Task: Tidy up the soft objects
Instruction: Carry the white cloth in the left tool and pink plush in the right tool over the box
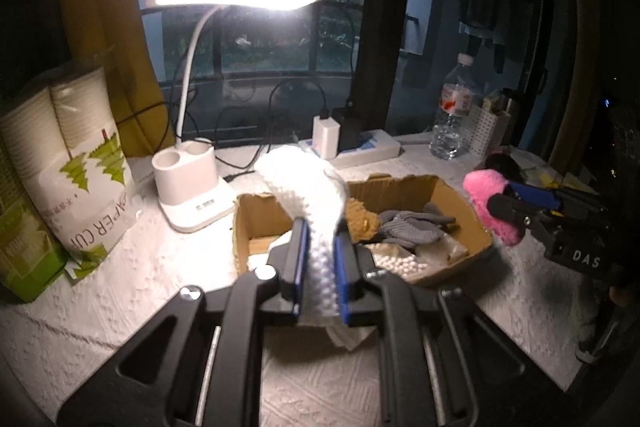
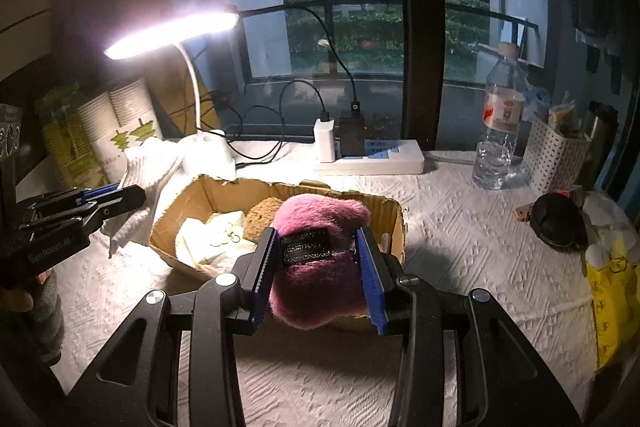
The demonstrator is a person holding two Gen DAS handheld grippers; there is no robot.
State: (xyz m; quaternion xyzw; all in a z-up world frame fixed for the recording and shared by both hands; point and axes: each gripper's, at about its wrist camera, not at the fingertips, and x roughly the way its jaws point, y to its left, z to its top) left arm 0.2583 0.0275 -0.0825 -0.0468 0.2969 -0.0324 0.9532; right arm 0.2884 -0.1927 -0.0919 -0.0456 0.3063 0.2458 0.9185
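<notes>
Open brown cardboard box [image 2: 200, 203] sits on the white quilted table cover [image 2: 460, 227], in front of the lit white desk lamp [image 1: 192, 187]. Inside the box: brown fuzzy piece [image 1: 362, 221], grey knitted item [image 1: 408, 227], white soft bits. Right gripper [image 2: 318, 267] clenched on a pink fluffy plush pouch with a black patch [image 2: 320, 291], held over the box's near right edge. Left gripper [image 1: 322, 267] clamped tight on a white knitted cloth [image 1: 304, 183], draped over the box's left side.
</notes>
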